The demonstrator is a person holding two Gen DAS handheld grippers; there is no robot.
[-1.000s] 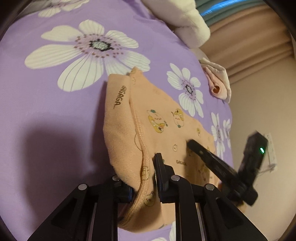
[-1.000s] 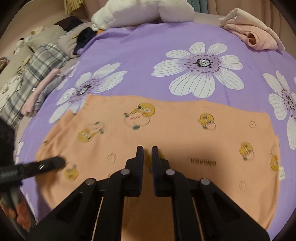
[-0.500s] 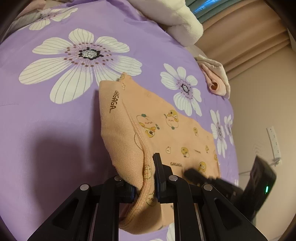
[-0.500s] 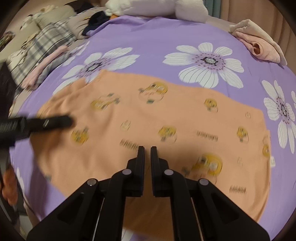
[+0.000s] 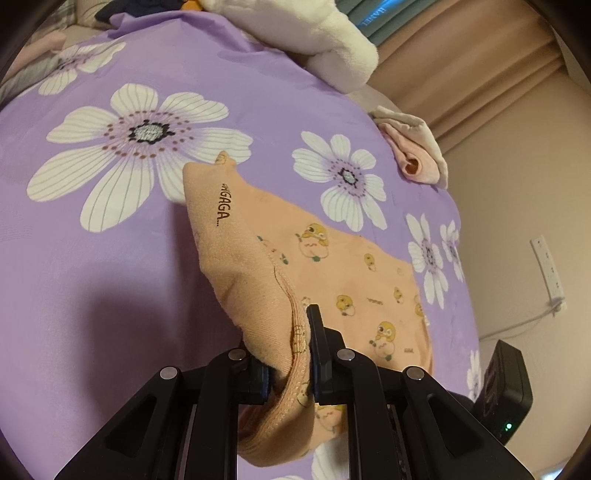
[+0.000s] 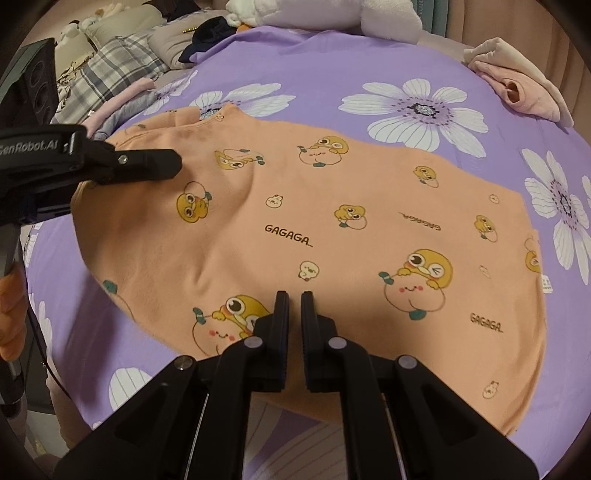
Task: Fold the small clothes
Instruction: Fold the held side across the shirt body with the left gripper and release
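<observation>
In the left wrist view, the left hand-held gripper is clenched on the stitched hem of the peach cotton garment printed with yellow cartoon chicks and "GAGAGA" lettering, and that corner is lifted off the bed so the cloth hangs in a fold between the black fingers. The rest of the garment lies spread flat on the purple bedsheet with large white flowers. In the right wrist view, the right hand-held gripper has its jaws drawn together with only a thin slit between them and nothing caught there; it hangs just over the near edge of the garment, beside a large chick print. Whether its tips touch the fabric I cannot tell. At the left of that view the left hand-held gripper reaches over the raised corner. Farther back, a folded pale pink garment sits near the bed's right edge, apart from the peach one. Beyond it lie a white plush pillow and, to the left, a grey plaid cloth
</observation>
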